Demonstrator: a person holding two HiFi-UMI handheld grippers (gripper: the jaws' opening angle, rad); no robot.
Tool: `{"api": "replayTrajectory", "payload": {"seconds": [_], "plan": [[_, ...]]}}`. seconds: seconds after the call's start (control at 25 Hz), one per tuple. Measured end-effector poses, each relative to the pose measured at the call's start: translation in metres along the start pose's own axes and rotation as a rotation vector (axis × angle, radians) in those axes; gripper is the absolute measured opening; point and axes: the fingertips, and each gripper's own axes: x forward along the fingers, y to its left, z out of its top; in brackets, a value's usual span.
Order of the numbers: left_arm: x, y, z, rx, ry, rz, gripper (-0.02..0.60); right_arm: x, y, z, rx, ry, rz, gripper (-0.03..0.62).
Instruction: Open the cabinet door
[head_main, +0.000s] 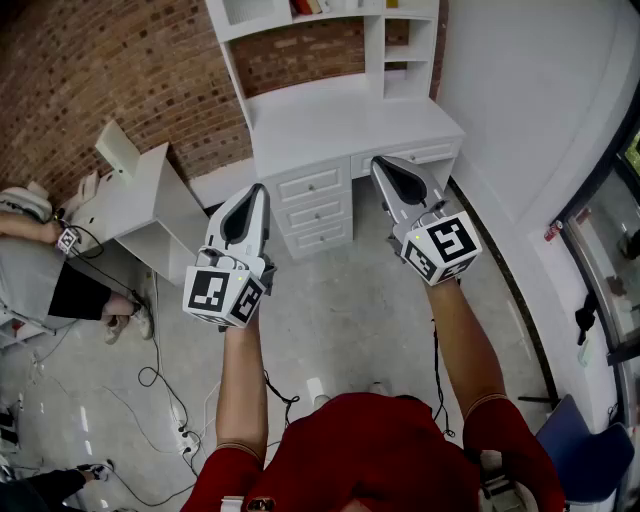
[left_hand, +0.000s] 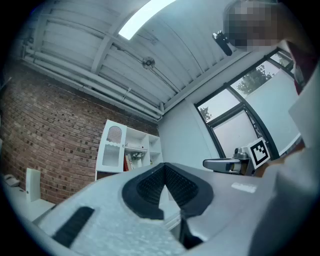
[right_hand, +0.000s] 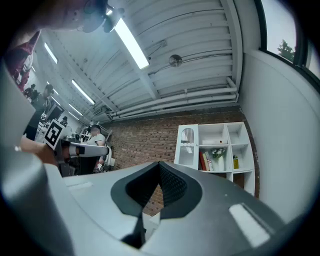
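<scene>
A white desk (head_main: 340, 120) with a shelf hutch (head_main: 300, 25) stands against the brick wall ahead. The hutch's left compartment has a shut white cabinet door (left_hand: 111, 147) with an arched grille, also seen as the cabinet door (right_hand: 187, 146) in the right gripper view. My left gripper (head_main: 258, 190) and right gripper (head_main: 378, 162) hover side by side above the floor, well short of the desk and pointing at it. The left gripper (left_hand: 164, 167) has its jaws together and holds nothing. The right gripper (right_hand: 159, 165) likewise looks shut and empty.
Three drawers (head_main: 312, 210) sit under the desk top. A small white side cabinet (head_main: 150, 205) stands at the left, with a seated person (head_main: 40, 270) beside it. Cables (head_main: 165, 395) trail over the floor. A white wall (head_main: 540, 90) and a blue chair (head_main: 590, 455) are on the right.
</scene>
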Motion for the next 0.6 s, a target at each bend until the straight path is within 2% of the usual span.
{"api": "replayTrajectory", "payload": {"seconds": [0.36, 0.6], "plan": [[0.009, 0.0, 0.0, -0.001, -0.001, 0.015, 0.003, 0.0, -0.008, 0.0, 0.023, -0.019, 0.022, 0.012], [0.029, -0.016, -0.005, 0.009, 0.003, 0.034, 0.003, -0.01, -0.036, 0.002, 0.029, -0.035, 0.043, 0.012]]}}
